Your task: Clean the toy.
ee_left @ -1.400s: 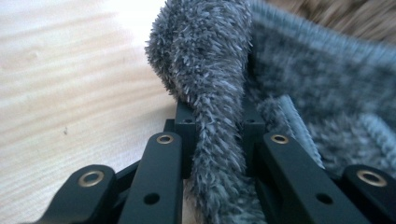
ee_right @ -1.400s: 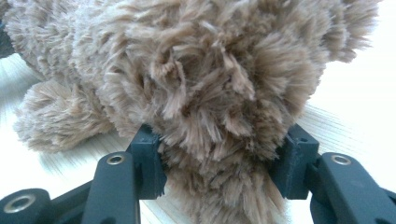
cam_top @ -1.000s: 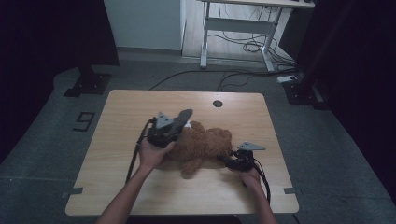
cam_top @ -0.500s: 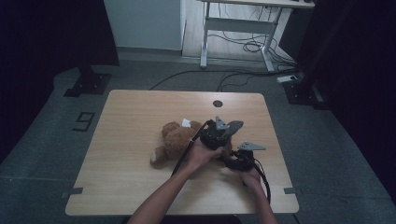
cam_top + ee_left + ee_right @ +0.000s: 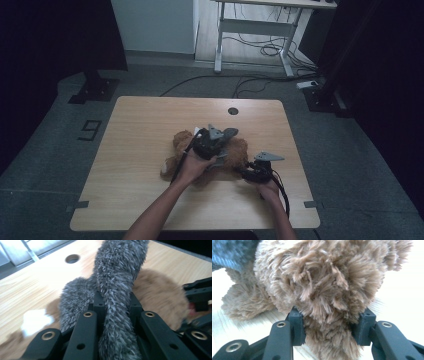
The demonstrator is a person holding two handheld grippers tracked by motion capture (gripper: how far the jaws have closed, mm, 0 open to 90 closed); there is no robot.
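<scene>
The left claw [image 5: 214,142] has crossed from the plush bear's [image 5: 235,152] left side to over its middle, bringing a strip of grey furry cloth [image 5: 117,290] clamped tight between its jaws; in the left gripper view that strip runs up from the shut jaws and drapes over the brown fur. The bear lies a little right of the tabletop's [image 5: 150,125] centre, nearer the front edge than the back one with the round cable hole [image 5: 233,111], and a white tag [image 5: 33,321] pokes out on the wood beside it. The right claw [image 5: 329,330] sits at the bear's right end, and its jaws have just been closing on a tuft of brown fur (a limb or an ear, hard to tell), now pinched between both pads. By my reading the bear is being held steady so the grey piece can be laid or wrapped across it, and that draping looks only partly done.
</scene>
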